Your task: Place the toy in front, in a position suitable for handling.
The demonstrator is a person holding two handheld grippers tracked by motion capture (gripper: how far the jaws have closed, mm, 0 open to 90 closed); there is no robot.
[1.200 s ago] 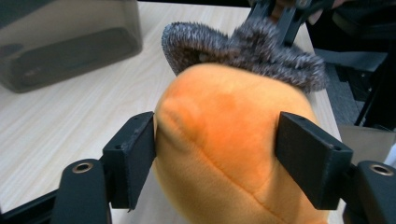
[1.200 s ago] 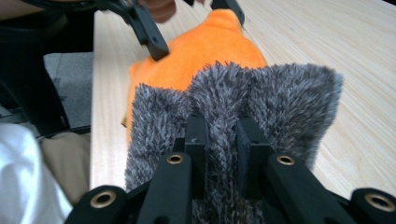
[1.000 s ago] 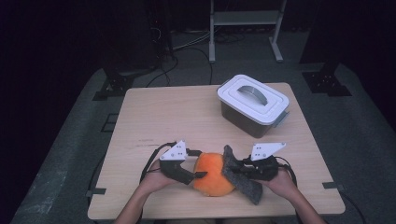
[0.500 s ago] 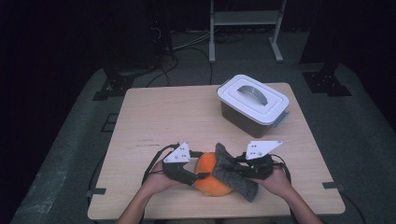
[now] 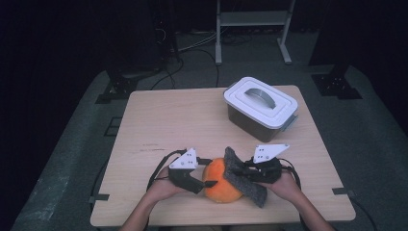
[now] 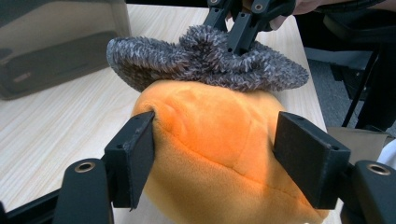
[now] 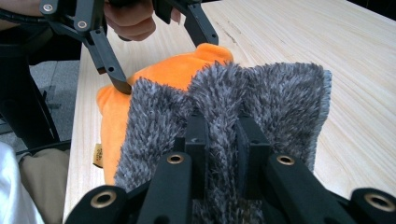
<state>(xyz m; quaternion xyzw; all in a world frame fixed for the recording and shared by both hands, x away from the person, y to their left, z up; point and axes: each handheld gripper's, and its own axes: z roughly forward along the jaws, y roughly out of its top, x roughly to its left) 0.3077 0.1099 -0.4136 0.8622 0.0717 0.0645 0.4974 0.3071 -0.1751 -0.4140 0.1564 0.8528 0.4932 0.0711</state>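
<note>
high view: our left claw [image 5: 208, 183] had been closing to steady the orange plush [image 5: 222, 183]; right claw [image 5: 240, 169], at three o'clock, pinched the grey cloth [image 5: 244, 179] draped over it.

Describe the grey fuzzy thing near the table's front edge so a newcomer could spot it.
On the wooden table, look at the near edge, away from the lidded white box. There the right claw pinches a grey fuzzy cloth draped over an orange plush. It alone is shaggy and dark.
</note>
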